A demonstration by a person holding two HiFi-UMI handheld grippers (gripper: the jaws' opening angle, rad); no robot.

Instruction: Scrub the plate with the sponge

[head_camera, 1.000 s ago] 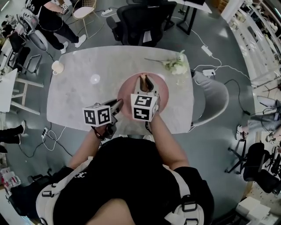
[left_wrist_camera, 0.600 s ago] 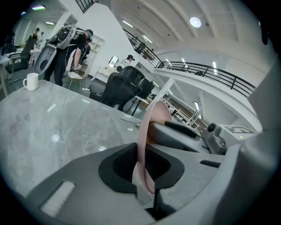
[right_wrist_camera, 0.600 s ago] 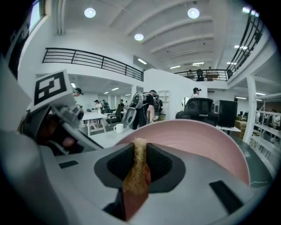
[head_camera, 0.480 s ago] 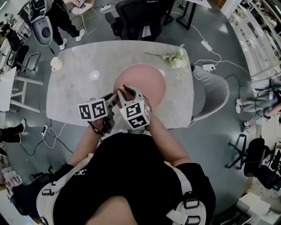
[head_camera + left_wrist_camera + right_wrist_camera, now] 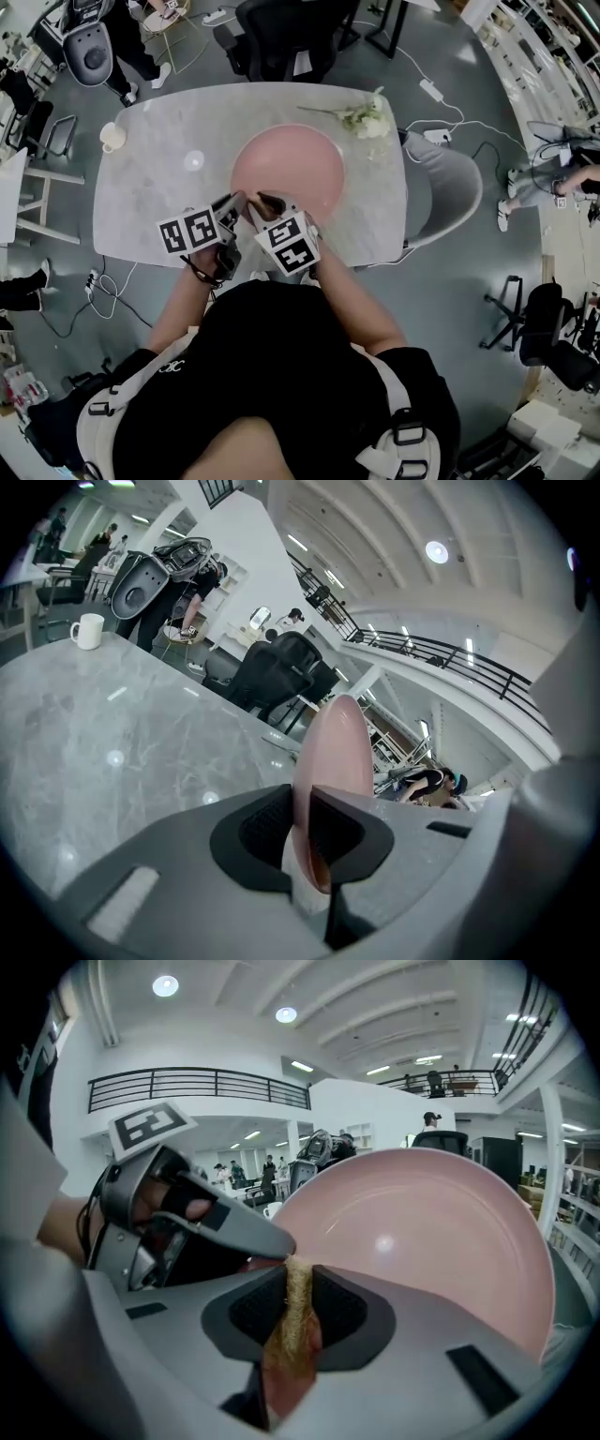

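A round pink plate [image 5: 291, 176] lies on the marble table [image 5: 159, 178]. My left gripper [image 5: 236, 202] is shut on the plate's near-left rim; in the left gripper view the plate [image 5: 336, 747] stands edge-on between the jaws. My right gripper [image 5: 265, 202] is right beside it, shut on a thin yellow-brown sponge [image 5: 298, 1299]. The sponge's tip meets the plate [image 5: 431, 1232] at its near-left rim, close to the left gripper [image 5: 192, 1218].
A white mug [image 5: 111, 137] stands at the table's far left corner. A sprig of white flowers [image 5: 366, 120] lies at the far right. A grey chair [image 5: 448, 202] is at the right side, a black office chair [image 5: 281, 37] beyond the table.
My right gripper has drawn back with the sponge from the plate's middle to its near-left rim, ending beside the left gripper. The left gripper has kept its hold on the rim.
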